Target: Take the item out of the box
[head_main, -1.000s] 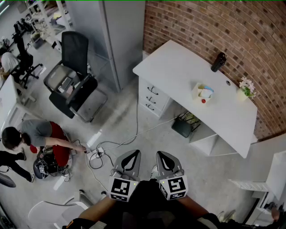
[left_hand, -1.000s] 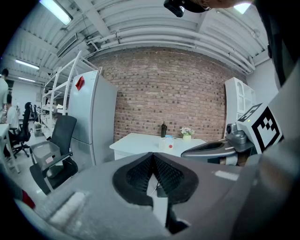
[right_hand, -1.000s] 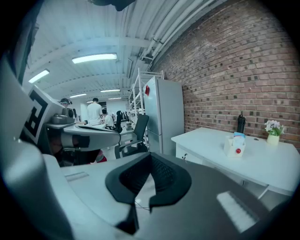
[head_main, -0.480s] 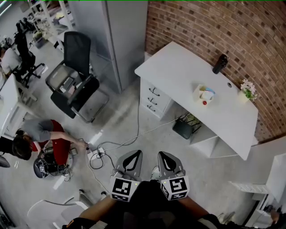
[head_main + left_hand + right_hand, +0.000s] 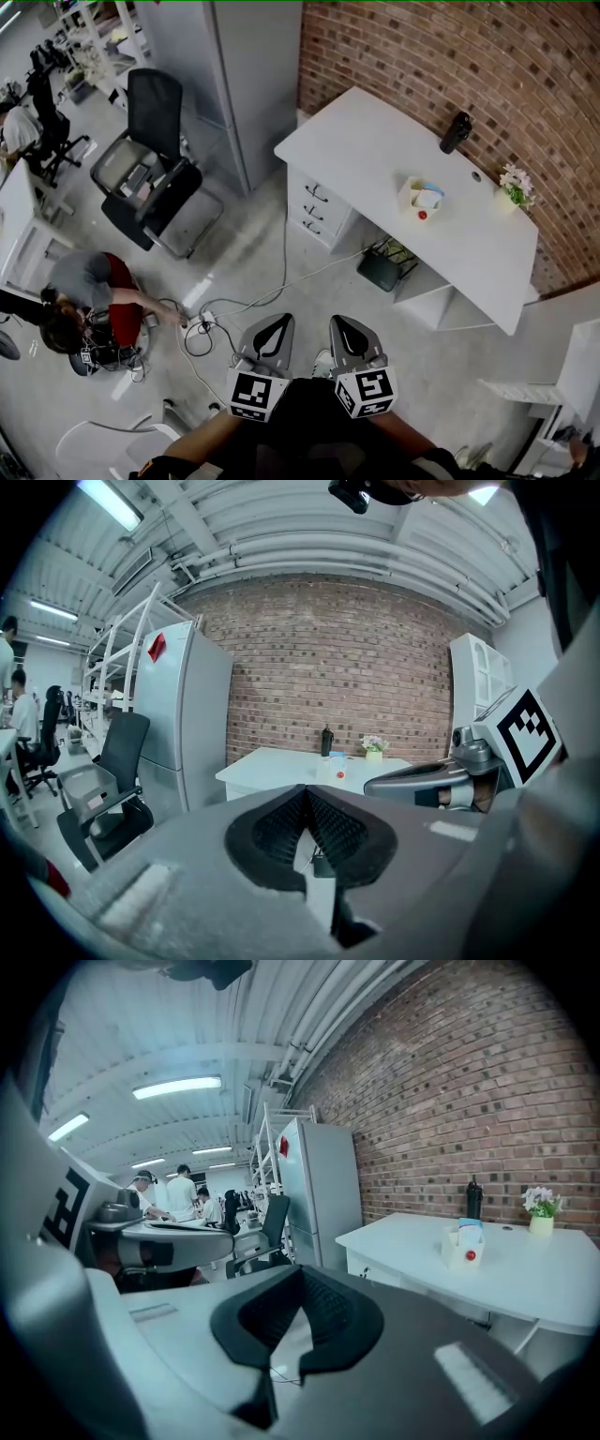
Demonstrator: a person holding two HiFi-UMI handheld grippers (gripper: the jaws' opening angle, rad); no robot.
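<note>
A small cream box point(image 5: 419, 198) stands on the white desk point(image 5: 375, 150) far ahead, with a light blue item and a red dot showing at it. The same box point(image 5: 331, 769) is tiny in the left gripper view and clearer in the right gripper view point(image 5: 462, 1246). My left gripper point(image 5: 268, 339) and right gripper point(image 5: 345, 337) are held side by side at the bottom of the head view, well short of the desk. Both are shut with nothing between the jaws. The left gripper point(image 5: 307, 791) and the right gripper point(image 5: 302, 1271) each show closed tips.
A black bottle point(image 5: 457, 131) and a small flower pot point(image 5: 513, 189) also stand on the desk, and a black bin point(image 5: 379, 268) sits under it. A black office chair point(image 5: 150, 159), a grey cabinet point(image 5: 246, 84), floor cables point(image 5: 214, 317) and a crouching person point(image 5: 86, 302) lie to the left.
The person on the floor at the left has shifted and bent lower. The head view has drifted slightly. Both grippers stay shut in the same place.
</note>
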